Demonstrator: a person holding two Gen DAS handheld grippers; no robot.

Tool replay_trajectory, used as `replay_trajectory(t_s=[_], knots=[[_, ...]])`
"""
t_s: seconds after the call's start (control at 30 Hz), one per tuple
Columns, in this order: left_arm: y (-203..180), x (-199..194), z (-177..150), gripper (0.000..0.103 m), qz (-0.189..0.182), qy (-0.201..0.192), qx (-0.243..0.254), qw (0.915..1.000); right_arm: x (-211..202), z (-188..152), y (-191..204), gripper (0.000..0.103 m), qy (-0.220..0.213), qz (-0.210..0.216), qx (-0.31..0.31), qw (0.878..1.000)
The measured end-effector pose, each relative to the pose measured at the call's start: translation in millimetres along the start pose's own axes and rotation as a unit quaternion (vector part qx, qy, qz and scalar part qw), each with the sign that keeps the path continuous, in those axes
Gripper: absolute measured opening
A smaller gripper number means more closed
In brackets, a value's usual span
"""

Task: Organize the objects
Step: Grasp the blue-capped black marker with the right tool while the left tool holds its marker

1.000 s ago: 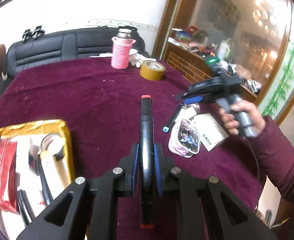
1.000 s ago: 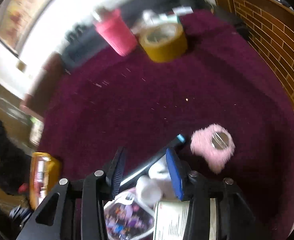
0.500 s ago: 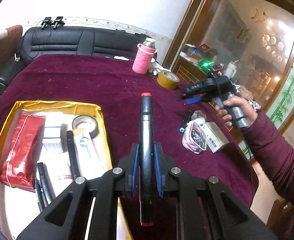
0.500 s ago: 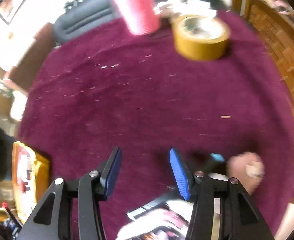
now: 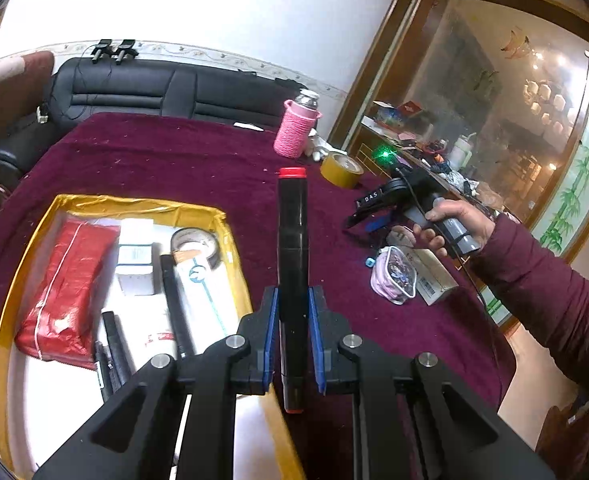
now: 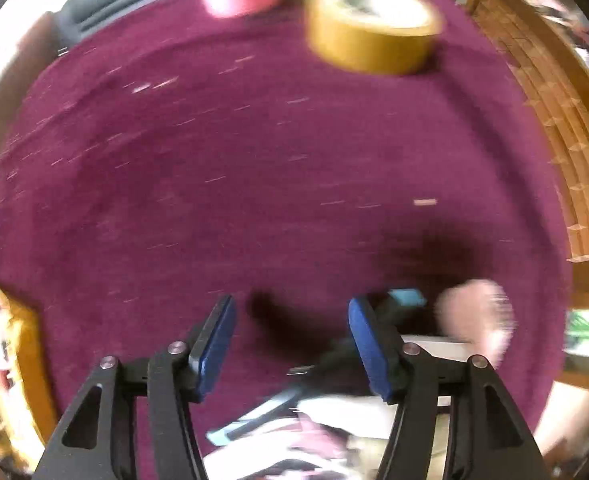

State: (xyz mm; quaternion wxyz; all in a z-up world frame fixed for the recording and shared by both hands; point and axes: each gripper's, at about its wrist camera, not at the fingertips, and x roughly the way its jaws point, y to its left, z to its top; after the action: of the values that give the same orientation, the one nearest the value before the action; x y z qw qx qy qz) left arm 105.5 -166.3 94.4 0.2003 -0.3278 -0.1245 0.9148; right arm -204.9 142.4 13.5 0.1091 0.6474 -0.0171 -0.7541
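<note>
My left tool [image 5: 292,336] pinches a black marker [image 5: 292,264] above the table [image 5: 174,160]; my right tool [image 6: 290,340] hovers spread over scattered items.

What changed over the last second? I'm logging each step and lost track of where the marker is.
The left gripper carried the black marker away from the pile on the right toward the gold-edged tray, which now fills more of its view. The right gripper lifted off the pile and moved toward the yellow tape roll. Unchanged: the marker is still clamped, and the right jaws stay open and empty.
</note>
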Motion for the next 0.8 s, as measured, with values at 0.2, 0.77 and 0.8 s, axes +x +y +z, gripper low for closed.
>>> replay_trajectory(t_s=[0.2, 0.77, 0.8], knots=[[6, -5, -5, 0.014, -0.001, -0.005, -0.008, 1.0, -14, -14, 6, 0.062, -0.043, -0.026, -0.004, 0.999], [10, -20, -9, 0.014, -0.026, -0.022, -0.023, 0.9991, 0, 6, 14, 0.074, 0.015, 0.026, -0.007, 1.0], [11, -21, -10, 0.015, -0.026, -0.023, -0.024, 0.9991, -3, 4, 21, 0.074, 0.005, 0.025, -0.02, 0.999]])
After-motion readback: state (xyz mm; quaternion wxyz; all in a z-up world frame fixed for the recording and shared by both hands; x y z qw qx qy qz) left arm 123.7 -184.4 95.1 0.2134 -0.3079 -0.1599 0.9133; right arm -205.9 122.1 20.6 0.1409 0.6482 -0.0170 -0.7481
